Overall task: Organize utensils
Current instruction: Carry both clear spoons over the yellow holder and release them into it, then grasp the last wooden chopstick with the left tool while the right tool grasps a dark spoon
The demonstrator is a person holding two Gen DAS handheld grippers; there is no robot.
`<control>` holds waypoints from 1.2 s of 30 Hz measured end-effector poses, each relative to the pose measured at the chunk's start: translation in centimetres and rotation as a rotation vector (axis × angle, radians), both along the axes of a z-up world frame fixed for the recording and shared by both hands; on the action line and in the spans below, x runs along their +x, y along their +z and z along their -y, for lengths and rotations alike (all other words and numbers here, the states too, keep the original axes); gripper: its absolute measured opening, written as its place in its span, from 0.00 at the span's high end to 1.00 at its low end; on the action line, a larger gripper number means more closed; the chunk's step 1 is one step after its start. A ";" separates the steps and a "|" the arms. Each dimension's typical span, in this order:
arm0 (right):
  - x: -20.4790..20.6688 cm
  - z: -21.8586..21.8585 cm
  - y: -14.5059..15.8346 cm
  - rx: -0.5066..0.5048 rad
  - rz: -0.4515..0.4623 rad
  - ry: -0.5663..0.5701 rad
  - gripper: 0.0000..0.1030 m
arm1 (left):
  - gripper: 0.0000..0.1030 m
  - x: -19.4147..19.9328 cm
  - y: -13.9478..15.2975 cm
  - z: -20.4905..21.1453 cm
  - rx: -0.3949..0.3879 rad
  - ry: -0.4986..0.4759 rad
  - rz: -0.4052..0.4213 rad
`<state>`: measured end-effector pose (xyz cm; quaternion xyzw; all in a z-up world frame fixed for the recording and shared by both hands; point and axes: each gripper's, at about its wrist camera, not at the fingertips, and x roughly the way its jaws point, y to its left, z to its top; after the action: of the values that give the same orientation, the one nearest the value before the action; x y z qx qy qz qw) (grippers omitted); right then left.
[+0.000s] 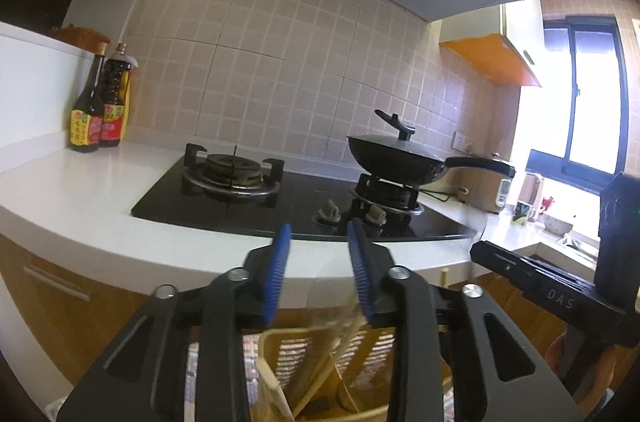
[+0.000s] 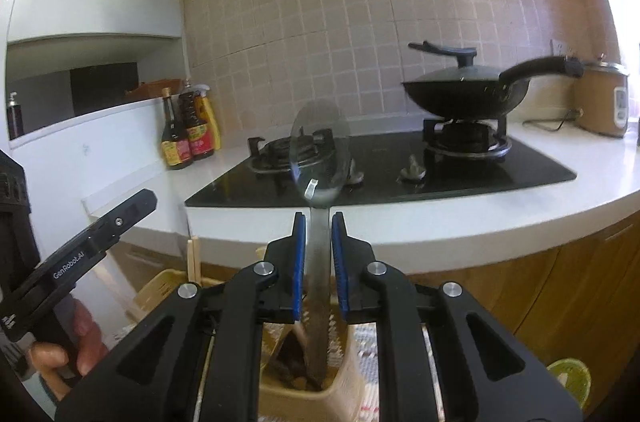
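In the right wrist view my right gripper (image 2: 319, 226) has its blue pads on either side of the flat handle of a metal spoon (image 2: 319, 150). The spoon stands upright, bowl up, its lower end down in a beige utensil holder (image 2: 304, 398). In the left wrist view my left gripper (image 1: 318, 238) is open and empty above a slatted beige utensil holder (image 1: 360, 354) with wooden chopsticks (image 1: 320, 378) leaning inside. The left gripper's body (image 2: 80, 250) shows at the left of the right wrist view, the right gripper's body (image 1: 548, 286) at the right of the left wrist view.
A white counter (image 1: 80, 206) holds a black gas hob (image 1: 280, 202) with a lidded wok (image 1: 396, 154) on the right burner. Sauce bottles (image 1: 100, 102) stand at the back left. A rice cooker (image 2: 604, 98) sits at the far right. Wooden cabinet fronts (image 2: 560, 286) lie below.
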<state>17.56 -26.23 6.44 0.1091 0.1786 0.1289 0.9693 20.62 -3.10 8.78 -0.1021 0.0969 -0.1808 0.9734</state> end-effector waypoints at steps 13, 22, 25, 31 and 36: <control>-6.2 0.7 0.1 0.042 -0.111 0.024 0.75 | 0.59 -6.5 1.7 -2.7 -0.026 -0.068 -0.027; -9.0 -0.2 -2.1 -0.025 -0.320 0.010 0.75 | 0.55 -10.4 0.3 -2.0 0.087 -0.129 -0.110; -9.9 -0.4 -3.2 -0.056 -0.372 -0.003 0.60 | 0.55 -10.7 -0.8 -1.8 0.112 -0.152 -0.172; -11.1 -0.6 -5.3 -0.081 -0.455 -0.022 0.44 | 0.47 -11.1 -4.2 -1.1 0.190 -0.155 -0.300; -10.0 -0.9 -8.9 -0.121 -0.654 -0.037 0.44 | 0.47 -9.9 -7.9 0.7 0.369 -0.133 -0.450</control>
<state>7.53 -25.38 -2.48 0.0900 0.4857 0.0583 0.8675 10.76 -3.83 0.90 0.0458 0.3480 -0.1965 0.9155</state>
